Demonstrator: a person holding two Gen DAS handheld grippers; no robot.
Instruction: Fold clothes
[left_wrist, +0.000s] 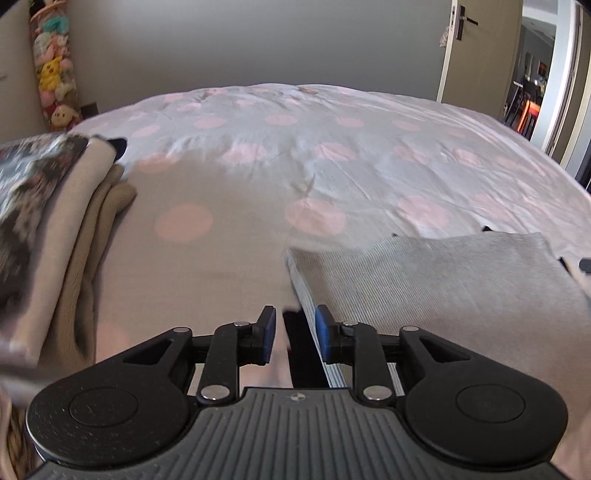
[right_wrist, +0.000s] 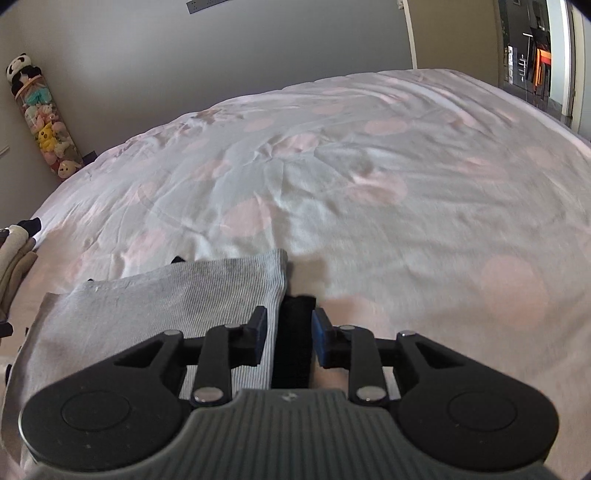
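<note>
Left tongs (left_wrist: 294, 334) and right tongs (right_wrist: 289, 334) part-open, empty, straddling folded grey ribbed garment (left_wrist: 424, 280) edges. Fold apparently laid; next, likely stacking at nine o'clock on beige folded pile (left_wrist: 74, 221).

Two wrist cameras, low over the bed

Each looked forward and down along its fingers; both shared the grey folded garment (left_wrist: 436, 273) (right_wrist: 166, 295), dotted duvet (left_wrist: 295, 155) (right_wrist: 332, 166) and far wall.

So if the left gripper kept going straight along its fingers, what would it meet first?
Probably the left edge of the folded grey garment, where a black strip shows between the left gripper's open jaws; beyond lies the spotted bedcover. Depth is uncertain.
</note>
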